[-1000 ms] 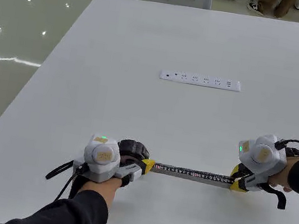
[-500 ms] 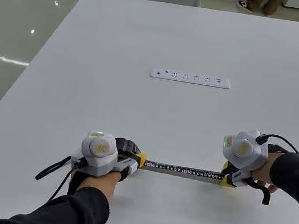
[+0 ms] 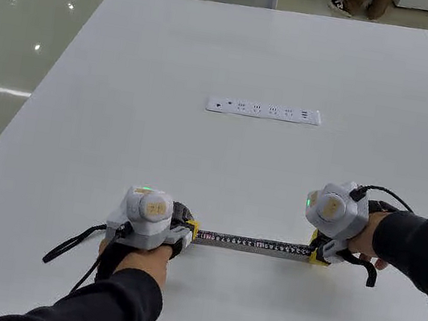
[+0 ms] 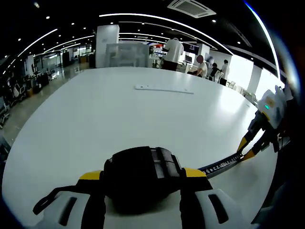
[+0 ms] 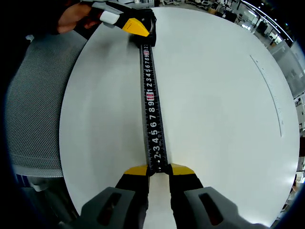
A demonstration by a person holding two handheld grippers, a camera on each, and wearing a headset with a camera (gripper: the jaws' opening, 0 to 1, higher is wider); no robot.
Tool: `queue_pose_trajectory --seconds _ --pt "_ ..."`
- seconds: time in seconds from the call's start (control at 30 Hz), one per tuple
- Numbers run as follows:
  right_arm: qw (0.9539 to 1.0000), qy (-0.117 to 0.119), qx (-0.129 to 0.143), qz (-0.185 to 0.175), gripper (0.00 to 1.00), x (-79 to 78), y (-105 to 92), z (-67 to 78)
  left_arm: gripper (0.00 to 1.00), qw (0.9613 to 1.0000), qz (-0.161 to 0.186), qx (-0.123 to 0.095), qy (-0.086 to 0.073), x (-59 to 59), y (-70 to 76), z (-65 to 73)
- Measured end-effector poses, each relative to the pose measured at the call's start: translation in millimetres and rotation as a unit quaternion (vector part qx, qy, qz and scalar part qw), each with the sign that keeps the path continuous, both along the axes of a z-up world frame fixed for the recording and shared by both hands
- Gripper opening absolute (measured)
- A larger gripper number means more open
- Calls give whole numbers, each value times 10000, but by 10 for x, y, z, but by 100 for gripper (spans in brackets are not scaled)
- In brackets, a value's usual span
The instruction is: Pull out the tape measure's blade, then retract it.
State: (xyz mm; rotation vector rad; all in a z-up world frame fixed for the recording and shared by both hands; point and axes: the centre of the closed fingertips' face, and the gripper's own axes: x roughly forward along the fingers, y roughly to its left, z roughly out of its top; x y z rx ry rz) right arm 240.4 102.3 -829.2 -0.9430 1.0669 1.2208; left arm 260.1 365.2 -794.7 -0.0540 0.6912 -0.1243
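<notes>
The tape measure case [image 4: 142, 183] is black. Its blade [image 5: 151, 114] is black with white numerals and a red mark at the 10. The left tool [image 3: 187, 228] and right tool [image 5: 157, 170] have white-grey bodies, yellow-tipped jaws and small green lights. The tabletop [image 3: 197, 166] and power strip [image 3: 263, 110] are white, the sleeve [image 3: 421, 242] black, the floor [image 3: 22, 32] glossy pale green.

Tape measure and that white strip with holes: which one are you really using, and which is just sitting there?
In use:
- tape measure case, clamped in the left gripper
- blade, pulled out, tip pinched by the right gripper

Just lying about:
- white power strip, farther back on the table
</notes>
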Motion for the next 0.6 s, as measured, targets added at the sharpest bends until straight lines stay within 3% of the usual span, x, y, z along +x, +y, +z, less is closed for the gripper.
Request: queue_pose_trajectory --seconds 0.17,0.37,0.5,0.6 --pt "10000 -33 11 -27 12 1 -1 0 58 10000 -53 42 29 10 6 -6" --pt "9998 -45 118 -129 12 2 0 2 58 9999 -75 -56 71 -2 8 -6" --pt "9995 -196 243 92 12 -2 29 11 58 9998 -95 -103 107 -4 2 -5" --pt "9993 -226 289 38 12 7 29 15 58 9997 -95 -127 162 -3 3 -12"
